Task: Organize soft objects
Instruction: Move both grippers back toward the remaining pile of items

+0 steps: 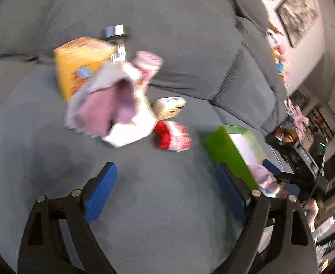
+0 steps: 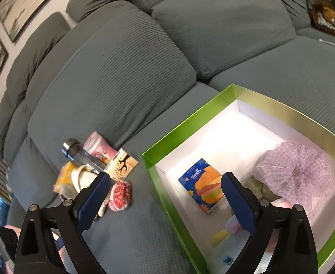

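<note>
In the right wrist view my right gripper [image 2: 166, 182] stands open and empty, straddling the left wall of a green box [image 2: 190, 123] on the grey sofa. Inside lie a blue tissue pack [image 2: 201, 182], a purple mesh puff [image 2: 297, 173], an olive cloth [image 2: 256, 187] and a pastel plush [image 2: 231, 228]. Left of the box is a red-and-white soft piece [image 2: 120, 196]. The blurred left wrist view shows my left gripper [image 1: 167, 173] open over bare seat, short of a pink-and-white cloth [image 1: 103, 105], the red-and-white piece [image 1: 174, 137] and the green box [image 1: 233, 146].
The pile also holds a yellow box [image 1: 82, 68], a metal-capped bottle [image 1: 117, 34], a pink canister [image 1: 148, 64], a white box [image 1: 130, 127] and a cream carton [image 1: 169, 107]. Sofa back cushions [image 2: 121, 68] rise behind. A brown lion cushion [image 2: 327, 18] lies far right.
</note>
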Available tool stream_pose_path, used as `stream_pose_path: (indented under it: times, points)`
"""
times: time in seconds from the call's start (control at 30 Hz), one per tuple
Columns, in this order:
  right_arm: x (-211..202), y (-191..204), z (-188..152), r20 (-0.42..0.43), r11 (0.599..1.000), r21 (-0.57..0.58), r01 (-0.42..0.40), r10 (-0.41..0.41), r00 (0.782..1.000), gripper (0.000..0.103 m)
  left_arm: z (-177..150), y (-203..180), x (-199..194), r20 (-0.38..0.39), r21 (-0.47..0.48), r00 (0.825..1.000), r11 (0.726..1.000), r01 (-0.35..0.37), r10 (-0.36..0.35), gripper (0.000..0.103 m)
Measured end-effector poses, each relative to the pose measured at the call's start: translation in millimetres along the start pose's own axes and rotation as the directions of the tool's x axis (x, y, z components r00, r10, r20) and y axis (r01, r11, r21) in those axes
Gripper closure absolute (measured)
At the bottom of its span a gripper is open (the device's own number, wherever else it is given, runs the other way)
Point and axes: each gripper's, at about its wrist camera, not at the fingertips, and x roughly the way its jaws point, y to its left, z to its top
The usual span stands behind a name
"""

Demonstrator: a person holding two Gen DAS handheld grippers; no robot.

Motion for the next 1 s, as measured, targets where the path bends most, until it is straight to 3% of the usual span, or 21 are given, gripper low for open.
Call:
stream_pose_path:
  times: [0.13, 0.3, 0.4, 0.7, 0.83, 1.0]
  points:
    - [0.3, 9.7, -4.3, 0.015, 0.999, -0.018, -0.033, 0.033, 0.999, 0.005, 2.9, 26.5, -14.4, 0.023, -0.061, 0.998, 0.996, -0.065, 0.066, 0.016]
    - [8.2, 25.9, -12.3, -0.013, 0.99, -0.037, -0.138, 0.138, 0.99, 0.005, 8.9, 43.7, -31.3, 0.082, -0.084, 0.989, 0.99, -0.116, 0.123, 0.014]
    - [12.3, 44.1, -21.3, -0.025, 0.985, -0.109, -0.134, 0.132, 0.991, 0.005, 9.2, 51.1, -32.3, 0.078, -0.104, 0.988, 0.987, -0.126, 0.134, 0.008]
    - [16.4, 90.4, -48.7, -0.04, 0.943, -0.287, -0.165, 0.161, 0.986, 0.005, 10.4, 54.3, -33.5, 0.078, -0.123, 0.989, 0.986, -0.114, 0.124, 0.003]
    - [20.3, 99.4, -56.3, -0.057, 0.933, -0.319, -0.168, 0.158, 0.986, 0.005, 12.0, 57.7, -37.1, 0.103, -0.15, 0.987, 0.983, -0.104, 0.12, 0.003]
    - [25.9, 105.3, -64.6, -0.092, 0.93, -0.321, -0.179, 0.157, 0.983, 0.005, 11.0, 57.6, -41.1, 0.118, -0.145, 0.976, 0.975, -0.166, 0.183, 0.003]
